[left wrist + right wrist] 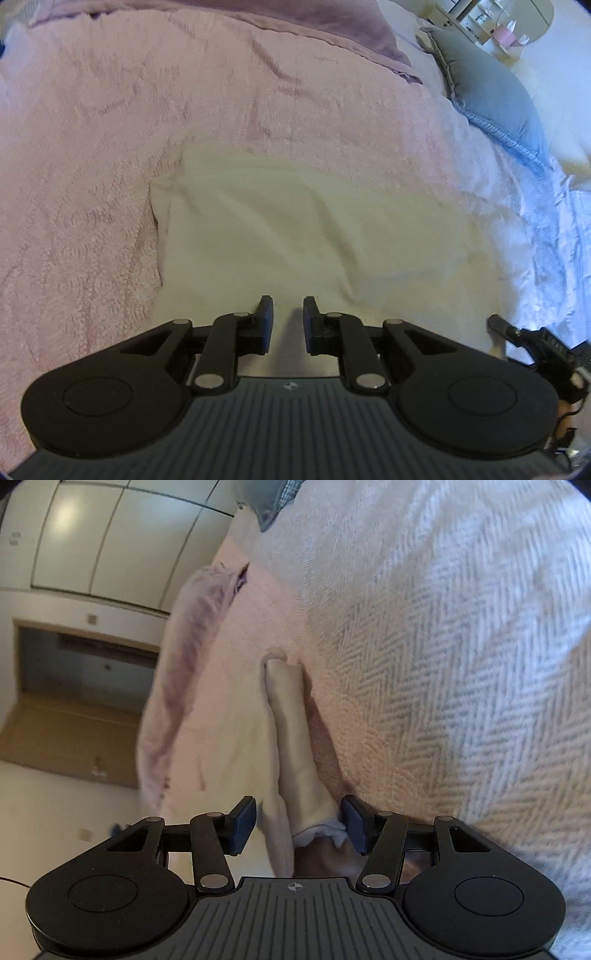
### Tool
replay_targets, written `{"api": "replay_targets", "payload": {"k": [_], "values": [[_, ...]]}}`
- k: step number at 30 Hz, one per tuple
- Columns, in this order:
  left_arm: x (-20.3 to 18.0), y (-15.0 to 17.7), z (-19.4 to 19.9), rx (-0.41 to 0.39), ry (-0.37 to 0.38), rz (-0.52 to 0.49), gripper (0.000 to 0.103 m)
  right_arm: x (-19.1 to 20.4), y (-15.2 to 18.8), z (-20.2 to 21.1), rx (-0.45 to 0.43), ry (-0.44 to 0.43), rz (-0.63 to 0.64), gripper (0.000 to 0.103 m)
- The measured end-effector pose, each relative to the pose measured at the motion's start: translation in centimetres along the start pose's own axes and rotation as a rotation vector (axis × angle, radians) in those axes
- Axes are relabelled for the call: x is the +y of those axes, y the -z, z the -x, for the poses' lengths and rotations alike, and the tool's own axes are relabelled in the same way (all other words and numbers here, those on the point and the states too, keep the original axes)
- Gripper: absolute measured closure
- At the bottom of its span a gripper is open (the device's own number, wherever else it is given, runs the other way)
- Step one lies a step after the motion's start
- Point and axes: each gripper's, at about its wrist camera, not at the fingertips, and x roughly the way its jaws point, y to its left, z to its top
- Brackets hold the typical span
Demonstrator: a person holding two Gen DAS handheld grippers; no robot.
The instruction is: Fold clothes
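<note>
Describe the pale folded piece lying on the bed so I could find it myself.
Start at the wide pink textured towel spread over the bed. On it lies a cream-white folded cloth, smooth and roughly rectangular. Its plain, pale surface sets it apart from the nubbly pink towel beneath and the grey-blue pillow farther off.

Left gripper [287, 314] black, round hubs, silver pivot screws, ribbed grey base, dark-blue pads [266, 308]

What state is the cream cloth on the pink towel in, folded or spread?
Folded: the cream cloth forms a compact rectangle, with stacked layers at its edge.
</note>
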Motion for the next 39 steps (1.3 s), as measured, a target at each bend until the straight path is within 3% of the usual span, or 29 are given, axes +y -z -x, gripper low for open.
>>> {"api": "replay_targets", "payload": {"k": [2, 4, 6, 11, 13, 15, 20, 24, 26, 27, 30, 34, 36, 39], "values": [[0.9, -0.3, -0.2, 0.012, 0.028, 0.011, 0.091, -0.4, -0.2, 0.1, -0.006, -0.013, -0.015, 0.048], [1.7, -0.6, -0.5, 0.026, 0.052, 0.017, 0.091, 0.2, -0.4, -0.3, 0.009, 0.04, 0.016, 0.068], [2.3, -1.1, -0.5, 0.037, 0.068, 0.011, 0.091, 1.6, -0.3, -0.8, 0.017, 0.11, 0.052, 0.076], [4.7, -2.3, 0.5, 0.054, 0.117, 0.012, 0.091, 8.0, 1.5, -1.8, -0.029, 0.411, 0.194, 0.085], [6.1, -2.8, 1.2, 0.056, 0.133, 0.025, 0.091, 12.7, 3.3, -3.1, -0.068, 0.61, 0.357, 0.086], [7.9, -3.3, 2.1, 0.057, 0.146, 0.047, 0.091, 18.3, 6.8, -5.3, -0.113, 0.781, 0.599, 0.086], [12.4, -4.1, 3.9, 0.067, 0.158, 0.088, 0.091, 26.8, 18.3, -12.0, -0.125, 0.941, 1.105, 0.086], [15.4, -4.0, 4.6, 0.075, 0.149, 0.106, 0.091, 26.6, 26.6, -17.7, -0.025, 0.958, 1.306, 0.083], [16.7, -3.9, 4.7, 0.081, 0.145, 0.119, 0.091, 25.2, 28.6, -20.6, 0.072, 0.966, 1.328, 0.075], [17.1, -3.8, 4.8, 0.082, 0.145, 0.123, 0.091, 24.6, 29.0, -21.5, 0.109, 0.966, 1.321, 0.065], [17.9, -3.7, 5.1, 0.079, 0.151, 0.13, 0.091, 24.4, 28.7, -21.5, 0.111, 0.942, 1.288, 0.062], [17.0, -3.9, 5.5, 0.073, 0.2, 0.142, 0.091, 26.7, 26.0, -18.0, 0.116, 0.755, 1.152, 0.046], [15.9, -4.1, 5.4, 0.082, 0.245, 0.129, 0.091, 27.9, 24.6, -15.4, 0.063, 0.691, 1.082, 0.046], [13.9, -4.3, 5.0, 0.093, 0.32, 0.154, 0.081, 28.6, 22.1, -11.5, -0.037, 0.643, 0.963, 0.046]]}}
